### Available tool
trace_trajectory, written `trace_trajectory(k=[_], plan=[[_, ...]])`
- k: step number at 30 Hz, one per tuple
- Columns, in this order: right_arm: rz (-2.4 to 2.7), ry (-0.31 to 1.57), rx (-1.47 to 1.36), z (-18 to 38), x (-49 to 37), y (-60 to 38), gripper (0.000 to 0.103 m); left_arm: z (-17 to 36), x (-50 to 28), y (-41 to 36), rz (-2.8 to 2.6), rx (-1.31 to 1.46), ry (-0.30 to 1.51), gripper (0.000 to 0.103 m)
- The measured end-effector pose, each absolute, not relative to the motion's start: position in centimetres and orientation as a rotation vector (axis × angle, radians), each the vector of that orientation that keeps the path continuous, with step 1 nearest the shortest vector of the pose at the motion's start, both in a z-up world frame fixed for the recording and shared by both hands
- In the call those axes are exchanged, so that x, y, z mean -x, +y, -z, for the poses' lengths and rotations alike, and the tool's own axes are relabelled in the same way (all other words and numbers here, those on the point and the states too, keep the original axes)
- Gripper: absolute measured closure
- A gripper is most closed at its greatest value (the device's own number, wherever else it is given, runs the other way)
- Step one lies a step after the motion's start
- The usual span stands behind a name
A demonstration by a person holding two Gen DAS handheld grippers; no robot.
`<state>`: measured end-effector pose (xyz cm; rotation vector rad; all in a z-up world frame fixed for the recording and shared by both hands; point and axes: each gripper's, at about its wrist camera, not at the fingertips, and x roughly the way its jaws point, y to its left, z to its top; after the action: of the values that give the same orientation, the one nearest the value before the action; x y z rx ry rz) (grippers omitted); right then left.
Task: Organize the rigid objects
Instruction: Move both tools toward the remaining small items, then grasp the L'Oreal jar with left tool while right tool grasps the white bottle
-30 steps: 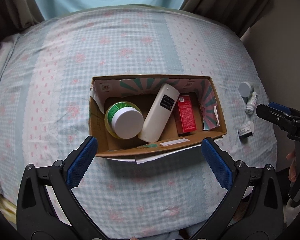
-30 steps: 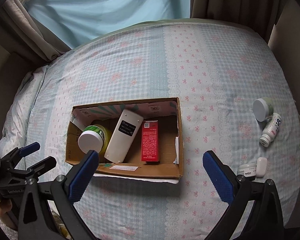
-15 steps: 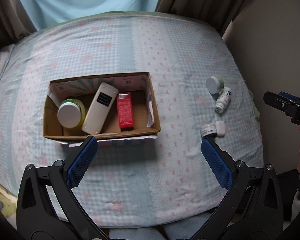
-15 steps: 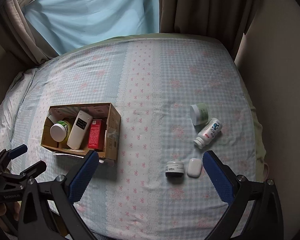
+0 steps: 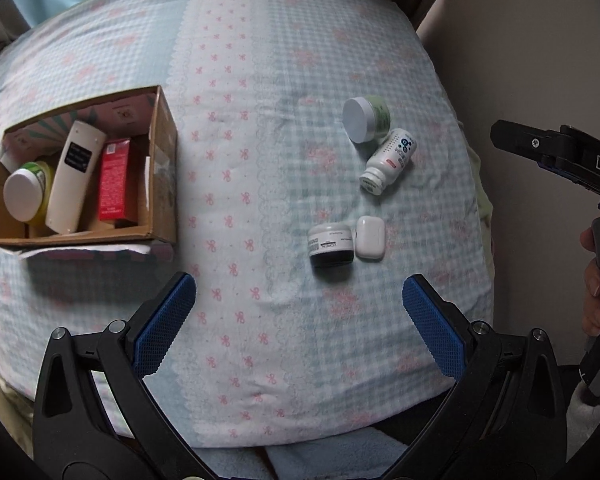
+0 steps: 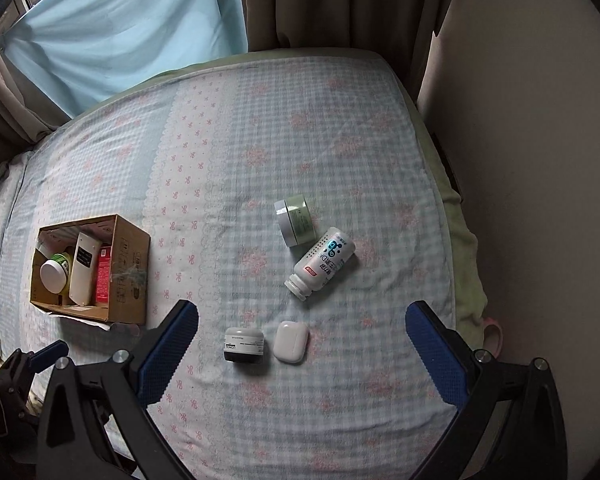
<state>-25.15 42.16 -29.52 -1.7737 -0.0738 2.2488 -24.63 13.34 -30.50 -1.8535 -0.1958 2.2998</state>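
A: Where does everything sit?

B: In the right wrist view the cardboard box (image 6: pixel 130 270) is at the left, already holding a green jar (image 6: pixel 54 274), a white remote (image 6: pixel 84 274) and a red carton (image 6: pixel 104 278). Four things lie loose on the bedspread (image 6: pixel 228 152), well apart from it: a green-sided jar (image 6: pixel 296 220) just beside a tipped white bottle (image 6: pixel 320 264) at centre, and lower down a dark-based jar (image 6: pixel 244 345) just beside a white earbud case (image 6: pixel 290 341).

A: And the grippers?

B: The right gripper (image 6: pixel 302 334) and the left gripper (image 5: pixel 300 308) are both spread wide, holding nothing.

A: The risks?

B: I'd guess the bottle rolls on the soft cover if nudged, and closing on the dark jar may catch the earbud case too.
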Motion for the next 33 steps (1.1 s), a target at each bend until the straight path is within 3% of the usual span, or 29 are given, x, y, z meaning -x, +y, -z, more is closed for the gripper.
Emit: trace_trajectory(k=[15, 24, 29, 33], plan=[[-2.036, 0.404, 1.787, 42.1, 28.3, 52.4, 0.000, 43.3, 28.6, 17.7, -2.227, 2.060, -0.392, 0.000], [-1.901, 0.617, 1.781, 47.4, 29.1, 54.5, 0.015, 47.8, 29.4, 19.5, -2.168, 2.125, -0.391, 0.002], [-1.871, 0.599, 1.769, 48.7, 29.8, 54.2, 0.020, 49.3, 29.5, 20.5, -2.124, 2.127, -0.420, 0.013], [-1.857, 0.612, 1.761, 49.5, 30.2, 54.0, 0.033, 49.7, 29.5, 21.0, -2.139, 2.123, -0.387, 0.019]])
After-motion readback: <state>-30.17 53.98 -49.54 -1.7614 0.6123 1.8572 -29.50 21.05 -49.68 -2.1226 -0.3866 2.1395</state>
